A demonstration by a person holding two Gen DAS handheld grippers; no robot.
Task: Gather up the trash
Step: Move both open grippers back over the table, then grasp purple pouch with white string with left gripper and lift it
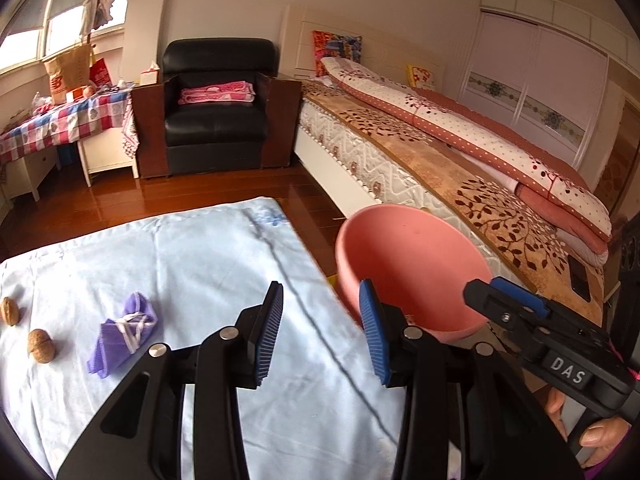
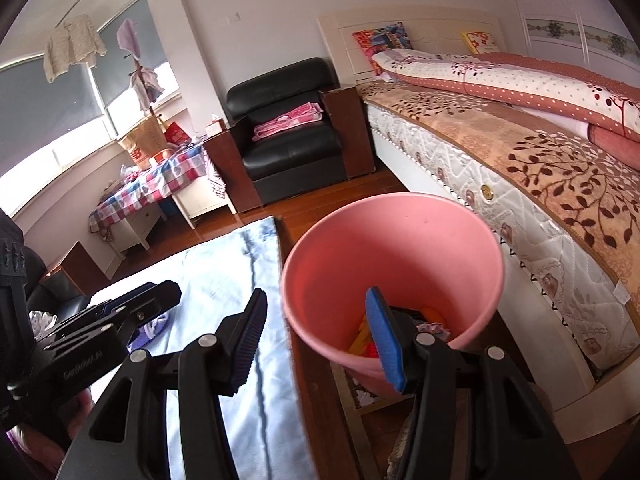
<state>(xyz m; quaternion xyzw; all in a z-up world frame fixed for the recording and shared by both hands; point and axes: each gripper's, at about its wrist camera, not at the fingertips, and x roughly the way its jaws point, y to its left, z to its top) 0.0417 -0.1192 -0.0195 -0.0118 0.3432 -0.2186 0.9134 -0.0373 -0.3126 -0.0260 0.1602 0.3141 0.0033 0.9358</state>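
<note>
On the bench [image 1: 168,248], which is wearing a pale blue cloth, three loose items are lying toward its left side: one purple folded packet tied with white string [image 1: 122,330] and two walnuts [image 1: 41,345], the second walnut [image 1: 9,311] sitting at the far left edge of the left wrist view. All three are lying apart from one another, none touching.

One pink bin [image 2: 394,256] is standing off the bench's right edge, between bench and bed [image 2: 520,168], on the wooden floor [image 1: 200,196]. Coloured scraps, yellow, orange and red, are showing at its bottom in the right wrist view; their count cannot be told.

Two hand-held grippers are showing. Left hand-held gripper [image 1: 322,330] is hovering over the cloth with jaws standing well apart, nothing between them. Right hand-held gripper [image 2: 316,338] is also standing open and gripping nothing; its blue pad [image 2: 384,336] is overlapping the bin's mouth in view, its other finger lying over the cloth. Whether it is touching the rim cannot be told. Fingers of a hand [image 1: 600,436] are wrapping the right tool's handle.

Beyond, one black armchair [image 1: 218,100] is carrying one pink folded cloth [image 1: 216,92], and one checked side table [image 1: 60,120] is standing by the window.
</note>
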